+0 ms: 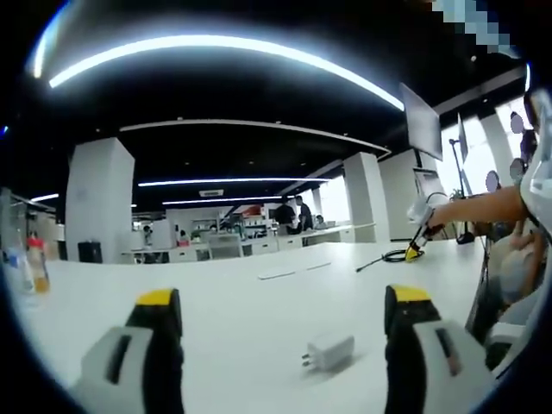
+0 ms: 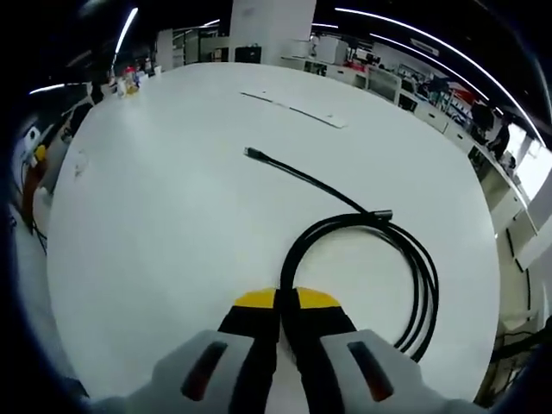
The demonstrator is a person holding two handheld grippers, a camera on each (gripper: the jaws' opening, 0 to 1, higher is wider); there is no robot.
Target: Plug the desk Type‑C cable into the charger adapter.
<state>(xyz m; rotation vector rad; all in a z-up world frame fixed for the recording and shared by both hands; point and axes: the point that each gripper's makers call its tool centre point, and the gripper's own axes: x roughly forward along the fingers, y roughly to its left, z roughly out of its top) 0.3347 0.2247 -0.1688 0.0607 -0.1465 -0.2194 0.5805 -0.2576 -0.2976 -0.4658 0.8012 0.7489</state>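
Two views are given. In the right gripper view, the right gripper (image 2: 286,302) is seen pressed together on the cable (image 2: 405,250), a thin black cord lying in a loose coil on the white table (image 2: 155,224). One free end with a small dark plug (image 2: 252,153) is stretched out from the coil across the table. In the left gripper view, the left gripper (image 1: 285,302) is held wide apart above the table, and the charger (image 1: 329,352), a small white block with two metal prongs, is lying between its jaws, not touched.
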